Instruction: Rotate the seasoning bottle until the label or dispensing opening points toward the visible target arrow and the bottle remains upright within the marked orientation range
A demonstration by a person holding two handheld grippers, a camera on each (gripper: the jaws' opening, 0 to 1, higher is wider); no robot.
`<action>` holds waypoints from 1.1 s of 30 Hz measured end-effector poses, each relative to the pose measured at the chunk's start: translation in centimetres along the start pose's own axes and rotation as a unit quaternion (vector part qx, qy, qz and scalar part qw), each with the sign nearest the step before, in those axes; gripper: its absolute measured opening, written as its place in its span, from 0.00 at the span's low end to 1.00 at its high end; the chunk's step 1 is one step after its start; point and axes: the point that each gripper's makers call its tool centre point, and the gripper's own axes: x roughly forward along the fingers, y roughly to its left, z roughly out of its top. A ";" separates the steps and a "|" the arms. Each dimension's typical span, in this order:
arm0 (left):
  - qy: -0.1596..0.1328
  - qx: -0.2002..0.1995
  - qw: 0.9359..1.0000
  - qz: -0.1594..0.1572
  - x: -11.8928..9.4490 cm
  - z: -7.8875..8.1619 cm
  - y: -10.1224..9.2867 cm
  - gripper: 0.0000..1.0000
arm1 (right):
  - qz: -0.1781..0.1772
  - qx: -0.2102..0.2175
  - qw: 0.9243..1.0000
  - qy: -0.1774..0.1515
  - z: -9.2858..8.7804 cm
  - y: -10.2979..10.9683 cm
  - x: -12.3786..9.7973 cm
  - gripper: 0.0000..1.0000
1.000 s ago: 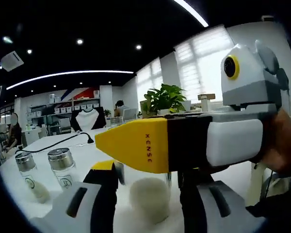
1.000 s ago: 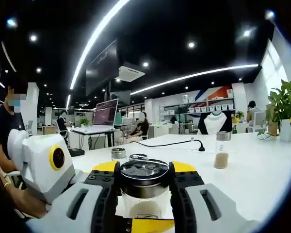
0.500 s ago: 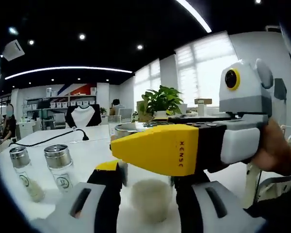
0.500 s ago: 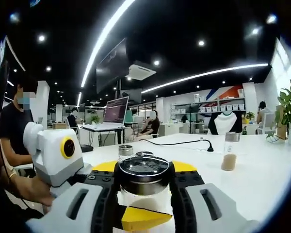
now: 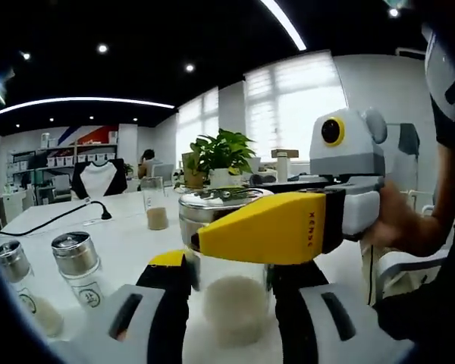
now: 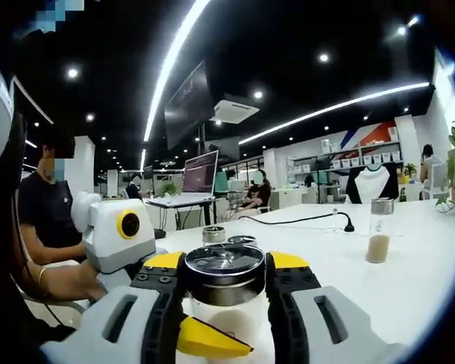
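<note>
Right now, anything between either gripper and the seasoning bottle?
Nothing visible. The right gripper has its jaws on the seasoning bottle at the metal cap, and the left gripper brackets its glass body lower down. No target arrow is visible.

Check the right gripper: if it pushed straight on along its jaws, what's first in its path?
Nothing new: the right gripper is already shut on the seasoning bottle at its metal cap, so it would shove that. Beyond it, probably the two small shakers on the white table, though depth is unclear.
</note>
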 end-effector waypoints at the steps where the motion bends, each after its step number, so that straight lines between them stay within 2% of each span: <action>1: 0.001 0.002 1.000 -0.002 0.0 0.0 -0.1 0.45 | 0.002 -0.001 1.000 0.001 0.0 0.1 0.0 0.41; 7: 0.004 0.005 1.000 -0.022 -0.2 -0.1 -0.3 0.45 | 0.011 -0.011 1.000 0.000 0.0 0.3 0.2 0.40; 15: 0.002 0.003 1.000 -0.014 -0.3 -0.3 -0.4 0.45 | -0.003 -0.016 1.000 -0.013 0.0 0.4 0.0 0.40; 20: 0.014 0.017 1.000 0.022 -0.5 -0.6 -0.2 0.45 | -0.029 -0.018 0.999 -0.019 0.0 0.2 0.1 0.39; 24: 0.017 0.018 0.998 0.050 -0.6 -0.5 0.0 0.44 | -0.039 -0.013 0.999 -0.026 0.2 -0.1 0.0 0.39; 29: 0.035 0.033 0.995 0.088 -0.6 -0.4 0.3 0.45 | -0.047 -0.019 0.998 -0.022 0.2 -0.1 0.1 0.39; 33: 0.029 0.031 0.993 0.114 -0.7 -0.1 0.4 0.45 | -0.052 -0.018 0.998 -0.021 0.2 -0.1 0.1 0.39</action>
